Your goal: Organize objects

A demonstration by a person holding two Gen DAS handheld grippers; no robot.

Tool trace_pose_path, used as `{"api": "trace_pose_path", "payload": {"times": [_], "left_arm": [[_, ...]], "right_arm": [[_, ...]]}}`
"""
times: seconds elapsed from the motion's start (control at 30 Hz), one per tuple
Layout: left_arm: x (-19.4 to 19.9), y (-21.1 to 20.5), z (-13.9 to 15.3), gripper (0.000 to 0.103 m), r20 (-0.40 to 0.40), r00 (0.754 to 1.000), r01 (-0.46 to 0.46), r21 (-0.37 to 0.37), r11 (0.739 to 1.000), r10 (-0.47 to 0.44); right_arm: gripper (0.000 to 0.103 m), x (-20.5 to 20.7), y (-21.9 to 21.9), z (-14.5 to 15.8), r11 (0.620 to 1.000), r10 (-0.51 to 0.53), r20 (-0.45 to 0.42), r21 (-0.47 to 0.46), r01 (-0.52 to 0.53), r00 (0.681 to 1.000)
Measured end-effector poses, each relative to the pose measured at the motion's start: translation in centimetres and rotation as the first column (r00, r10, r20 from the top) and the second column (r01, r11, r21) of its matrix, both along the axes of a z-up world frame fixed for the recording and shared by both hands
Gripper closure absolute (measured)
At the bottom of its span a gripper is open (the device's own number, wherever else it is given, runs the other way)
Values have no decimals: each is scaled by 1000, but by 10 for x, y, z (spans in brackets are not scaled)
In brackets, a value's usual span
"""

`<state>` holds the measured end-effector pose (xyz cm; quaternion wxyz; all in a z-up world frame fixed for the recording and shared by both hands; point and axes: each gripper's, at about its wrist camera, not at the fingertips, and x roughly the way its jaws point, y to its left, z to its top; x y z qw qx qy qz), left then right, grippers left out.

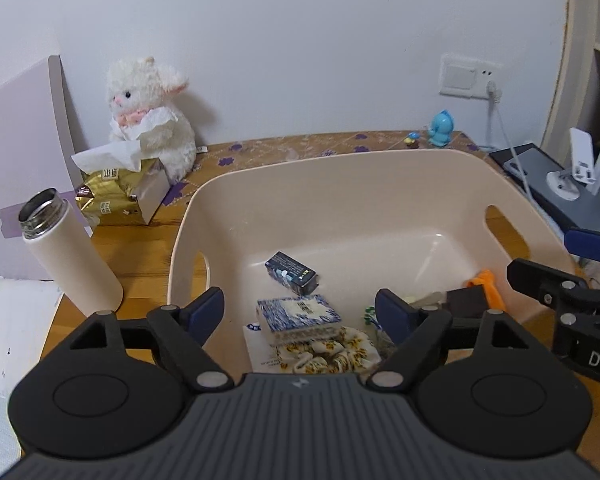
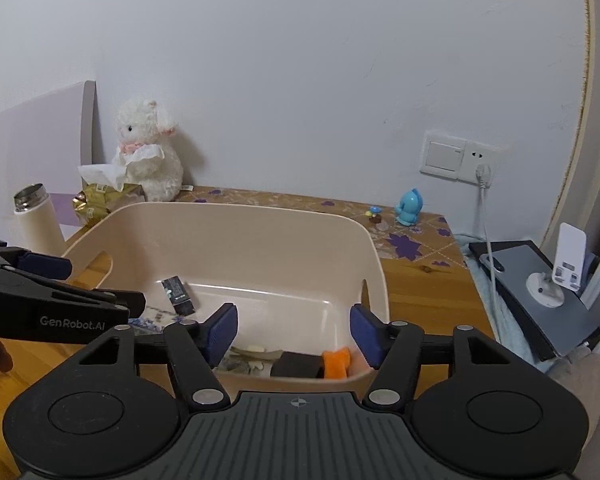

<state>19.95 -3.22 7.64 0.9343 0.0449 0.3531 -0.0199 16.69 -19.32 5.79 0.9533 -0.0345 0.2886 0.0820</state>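
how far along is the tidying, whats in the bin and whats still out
Done: the bin already holds a dark box, a blue-white box, a floral cloth and an orange item.
In hand: nothing; the left claw and right claw both hang open over the bin.
Left, likely: the bottle, tissue pack, plush and blue figure stand on the table.

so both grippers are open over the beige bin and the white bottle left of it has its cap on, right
Not quite: the white bottle has no cap; the left wrist view shows its open steel mouth. The rest holds: left gripper and right gripper are open over the beige bin.
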Motion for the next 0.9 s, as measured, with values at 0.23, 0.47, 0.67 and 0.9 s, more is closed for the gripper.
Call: {"api": "trace_pose_path", "payload": {"times": [0.23, 0.47, 0.67, 0.9], "left_arm": [[-43, 4, 14, 15, 23, 999, -26, -1, 1000, 26], [-91, 11, 32, 15, 71, 997, -12, -17, 1000, 13], [-125, 13, 33, 15, 76, 997, 8, -37, 999, -5], [-158, 13, 38, 15, 91, 996, 13, -33, 999, -10]], "right_arm": [[36, -30, -6, 13, 999, -24, 13, 44, 23, 1000], [34, -68, -10, 23, 997, -25, 35, 69, 23, 999], [32, -99, -13, 23, 996, -29, 26, 89, 27, 999], [31, -128, -16, 20, 996, -19, 13, 92, 18, 1000]]}}
